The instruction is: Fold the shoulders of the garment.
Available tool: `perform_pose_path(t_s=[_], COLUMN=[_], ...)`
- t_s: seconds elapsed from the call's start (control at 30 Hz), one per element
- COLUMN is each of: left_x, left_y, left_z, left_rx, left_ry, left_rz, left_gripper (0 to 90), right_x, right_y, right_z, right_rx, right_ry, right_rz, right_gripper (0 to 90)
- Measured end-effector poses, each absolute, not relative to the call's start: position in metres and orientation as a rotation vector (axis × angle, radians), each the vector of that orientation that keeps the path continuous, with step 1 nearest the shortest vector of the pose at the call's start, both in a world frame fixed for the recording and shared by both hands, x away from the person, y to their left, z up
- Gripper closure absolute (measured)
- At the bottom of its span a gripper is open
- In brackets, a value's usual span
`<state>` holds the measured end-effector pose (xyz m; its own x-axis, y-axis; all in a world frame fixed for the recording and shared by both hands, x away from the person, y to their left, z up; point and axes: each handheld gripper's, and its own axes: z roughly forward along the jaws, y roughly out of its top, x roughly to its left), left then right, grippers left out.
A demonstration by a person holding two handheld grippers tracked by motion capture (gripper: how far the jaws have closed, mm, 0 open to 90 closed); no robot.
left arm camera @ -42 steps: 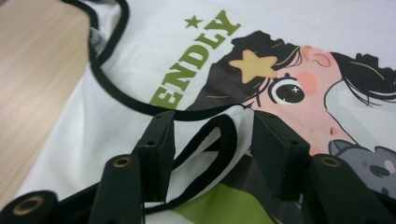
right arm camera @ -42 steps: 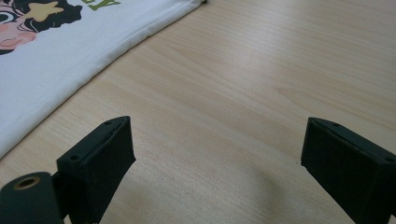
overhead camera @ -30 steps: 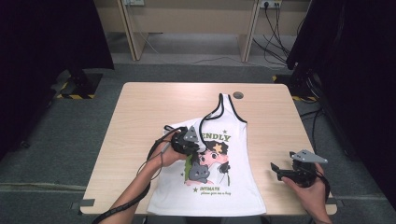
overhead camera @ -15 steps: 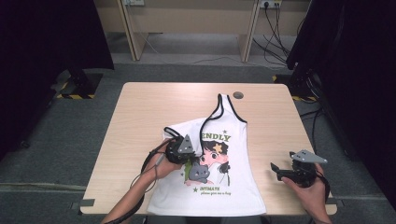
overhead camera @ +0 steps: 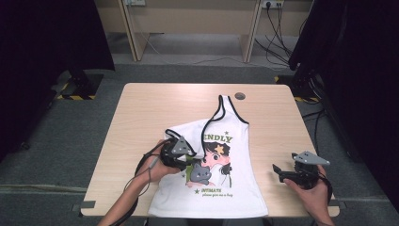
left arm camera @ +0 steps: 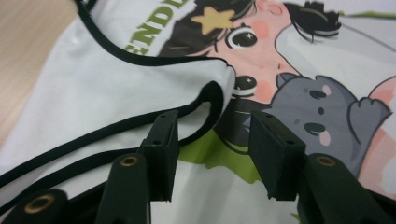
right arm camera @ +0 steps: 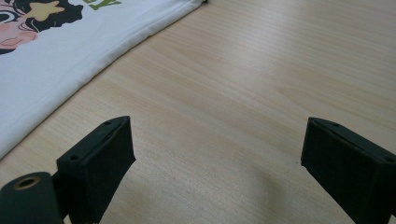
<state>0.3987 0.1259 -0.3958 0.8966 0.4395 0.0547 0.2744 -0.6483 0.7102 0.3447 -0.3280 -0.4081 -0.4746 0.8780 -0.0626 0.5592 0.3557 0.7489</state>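
Wooden table (overhead camera: 141, 113) bears tank top (overhead camera: 235, 188), left gripper (overhead camera: 188, 162) opening.

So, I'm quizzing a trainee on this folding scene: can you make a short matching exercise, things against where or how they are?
Things:
1. left gripper
2. right gripper
3. folded-over strap
4. round dark spot

Places or states:
A. on bare table wood, near the far edge
B. over bare wood, beside the shirt's side edge
C. lying on the cartoon print
D. jaws just opened, over the tank top

Pairs: 1-D, 2-B, 3-C, 4-A
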Motion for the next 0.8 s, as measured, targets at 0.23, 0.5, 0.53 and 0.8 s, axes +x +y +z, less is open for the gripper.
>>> perform_pose_path(t_s=[0.23,0.5,0.53,0.8], left_x=[0.423,0.436,0.436,0.421], left_y=[0.139,0.098,0.098,0.087], left_z=[-0.384,-0.403,-0.403,-0.410], left_rx=[2.185,2.305,2.305,2.376], left_ry=[0.653,0.658,0.658,0.550], left_rz=[0.279,0.274,0.274,0.258], left_gripper=[48.1,47.4,47.3,47.3], right_x=[0.345,0.345,0.345,0.345], right_y=[-0.328,-0.328,-0.328,-0.328], right_z=[-0.408,-0.408,-0.408,-0.408], right_rx=[1.245,1.246,1.246,1.243], right_ry=[2.168,2.168,2.168,2.169], right_rz=[0.925,0.923,0.923,0.926], right_gripper=[9.8,9.8,9.8,9.9])
